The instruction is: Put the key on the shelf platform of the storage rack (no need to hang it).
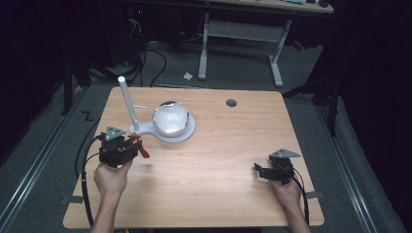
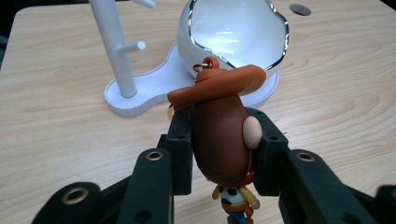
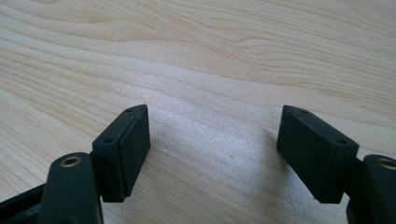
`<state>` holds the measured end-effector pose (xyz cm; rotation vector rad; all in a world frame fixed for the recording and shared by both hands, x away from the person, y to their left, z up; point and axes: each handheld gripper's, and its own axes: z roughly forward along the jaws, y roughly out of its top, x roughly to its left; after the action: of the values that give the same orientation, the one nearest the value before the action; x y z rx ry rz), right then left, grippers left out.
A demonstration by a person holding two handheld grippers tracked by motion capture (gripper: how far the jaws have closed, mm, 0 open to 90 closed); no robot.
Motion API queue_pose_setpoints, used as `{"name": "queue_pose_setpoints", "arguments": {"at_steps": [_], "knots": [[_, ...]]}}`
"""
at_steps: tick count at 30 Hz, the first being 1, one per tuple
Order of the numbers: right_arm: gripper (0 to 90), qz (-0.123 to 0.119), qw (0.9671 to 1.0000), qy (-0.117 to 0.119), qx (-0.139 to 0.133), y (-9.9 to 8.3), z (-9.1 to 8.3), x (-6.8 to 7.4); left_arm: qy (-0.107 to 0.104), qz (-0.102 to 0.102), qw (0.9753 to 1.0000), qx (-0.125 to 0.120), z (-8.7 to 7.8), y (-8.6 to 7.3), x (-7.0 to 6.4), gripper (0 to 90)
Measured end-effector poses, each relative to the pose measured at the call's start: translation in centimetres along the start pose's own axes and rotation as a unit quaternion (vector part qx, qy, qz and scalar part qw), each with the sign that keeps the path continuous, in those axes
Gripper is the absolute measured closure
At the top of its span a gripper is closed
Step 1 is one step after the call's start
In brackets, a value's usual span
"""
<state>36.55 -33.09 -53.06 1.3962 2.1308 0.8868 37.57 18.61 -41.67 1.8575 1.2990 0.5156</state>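
- Left hand-held gripper (image 1: 127, 145): its jaws are clamped on the head of a cowboy figure keychain (image 2: 223, 135), which is lifted off the tabletop (image 1: 209, 179), hat and metal ring uppermost, body dangling below the jaws.
- White stand (image 1: 160, 131): lies at about 1 o'clock from the left hand-held gripper, close by; it carries an upright post (image 1: 128, 104) with side pegs and a glossy egg-shaped bowl (image 1: 170, 118) on its base.
- Right hand-held gripper (image 1: 265, 171): jaws set wide with nothing between them, low over bare wood at about 4 o'clock on the tabletop, well apart from the stand.
- Progress, as judged: the keychain is picked up and brought near the stand; hanging its ring on a peg, or placing it in the bowl, is not yet done.
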Motion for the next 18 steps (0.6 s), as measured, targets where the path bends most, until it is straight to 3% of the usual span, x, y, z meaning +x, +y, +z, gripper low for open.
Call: {"name": "queue_pose_setpoints", "arguments": {"at_steps": [7,18], "knots": [[25.7,0.0,1.0,0.0,0.0,0.0,0.0,0.0,-0.012,0.008,0.9999,-0.003,-1.4,1.0,0.0,65.5],[25.7,0.0,1.0,0.0,0.0,0.0,0.0,0.0,-0.032,0.028,0.9991,-0.006,-2.2,2.9,-0.3,65.5]]}}
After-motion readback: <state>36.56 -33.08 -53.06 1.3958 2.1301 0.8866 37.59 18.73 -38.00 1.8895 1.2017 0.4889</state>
